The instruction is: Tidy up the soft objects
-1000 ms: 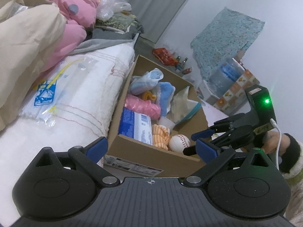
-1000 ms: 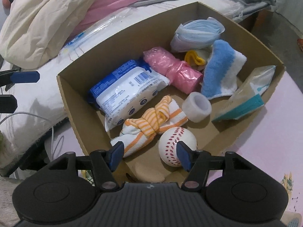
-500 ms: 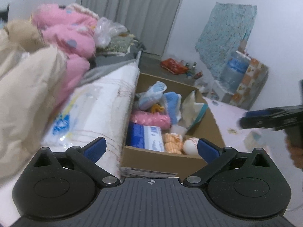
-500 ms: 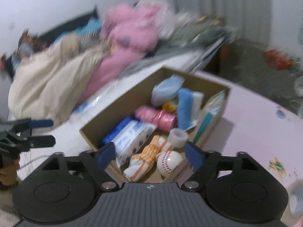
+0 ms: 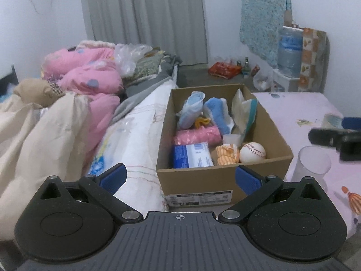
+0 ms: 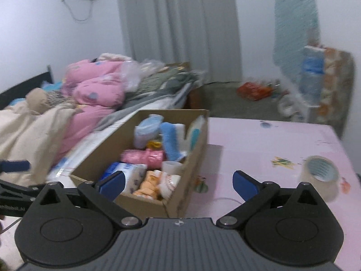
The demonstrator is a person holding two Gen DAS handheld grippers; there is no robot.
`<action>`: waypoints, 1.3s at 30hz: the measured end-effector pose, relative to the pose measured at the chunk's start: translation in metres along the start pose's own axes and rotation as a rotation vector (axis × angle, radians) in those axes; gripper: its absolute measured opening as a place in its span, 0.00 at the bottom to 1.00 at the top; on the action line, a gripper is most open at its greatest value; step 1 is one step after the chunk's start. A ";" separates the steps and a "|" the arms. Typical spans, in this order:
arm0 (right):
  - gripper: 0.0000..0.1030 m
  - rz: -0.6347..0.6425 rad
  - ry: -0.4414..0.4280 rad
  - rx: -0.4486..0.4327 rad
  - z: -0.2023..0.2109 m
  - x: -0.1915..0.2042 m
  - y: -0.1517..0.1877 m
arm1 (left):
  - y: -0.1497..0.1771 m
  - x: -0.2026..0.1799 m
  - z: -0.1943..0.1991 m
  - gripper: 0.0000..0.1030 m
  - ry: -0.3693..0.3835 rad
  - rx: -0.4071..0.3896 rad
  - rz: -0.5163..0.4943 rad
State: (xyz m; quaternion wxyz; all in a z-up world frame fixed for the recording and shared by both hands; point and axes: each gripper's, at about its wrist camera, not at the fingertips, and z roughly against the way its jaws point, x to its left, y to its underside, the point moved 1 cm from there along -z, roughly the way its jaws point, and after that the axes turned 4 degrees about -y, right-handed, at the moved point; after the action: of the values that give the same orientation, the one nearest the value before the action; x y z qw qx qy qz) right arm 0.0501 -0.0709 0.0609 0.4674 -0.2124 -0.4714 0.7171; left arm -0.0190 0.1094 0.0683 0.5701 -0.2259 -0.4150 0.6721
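A cardboard box point(image 5: 203, 181) stands between the bed and the pink table. It holds a baseball point(image 5: 252, 152), an orange striped cloth point(image 5: 226, 155), a wipes pack point(image 5: 193, 155), a pink roll point(image 5: 197, 135), a blue towel point(image 5: 217, 113), a bundle of face masks point(image 5: 191, 108) and a tissue pack point(image 5: 244, 113). My left gripper point(image 5: 180, 176) hangs open and empty in front of the box's near wall. My right gripper point(image 6: 178, 183) is also open and empty, near the box point(image 6: 194, 158) on its right side. Each gripper shows at the edge of the other's view, the right one point(image 5: 338, 131) and the left one point(image 6: 15, 177).
A clear plastic cup point(image 5: 312, 162) and a tape roll point(image 6: 320, 176) sit on the pink table point(image 6: 259, 140) right of the box. The bed on the left is piled with a pink quilt point(image 5: 90, 79) and a beige blanket point(image 5: 45, 135). A water jug point(image 5: 290, 52) stands at the back.
Both grippers have drawn back from the box and rolled level. The right one left its place over the box and now sits lower, to the box's right, jaws slightly wider.
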 end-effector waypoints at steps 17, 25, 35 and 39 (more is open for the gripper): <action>0.45 0.000 0.058 0.122 -0.004 0.016 0.027 | 0.009 -0.016 -0.022 1.00 0.009 0.232 0.195; 0.45 -0.060 0.044 0.136 -0.010 0.004 0.024 | 0.012 -0.026 -0.026 1.00 0.008 0.261 0.207; 0.45 -0.038 0.058 0.165 -0.016 0.007 0.027 | 0.012 -0.023 -0.032 1.00 -0.015 0.265 0.219; 0.45 -0.038 0.058 0.171 -0.018 0.007 0.027 | 0.012 -0.023 -0.031 1.00 -0.023 0.264 0.219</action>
State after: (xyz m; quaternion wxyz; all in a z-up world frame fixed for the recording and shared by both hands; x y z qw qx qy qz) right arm 0.0475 -0.0592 0.0300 0.5110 -0.1833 -0.3984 0.7393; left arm 0.0040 0.0972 0.0371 0.5134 -0.1855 -0.3024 0.7814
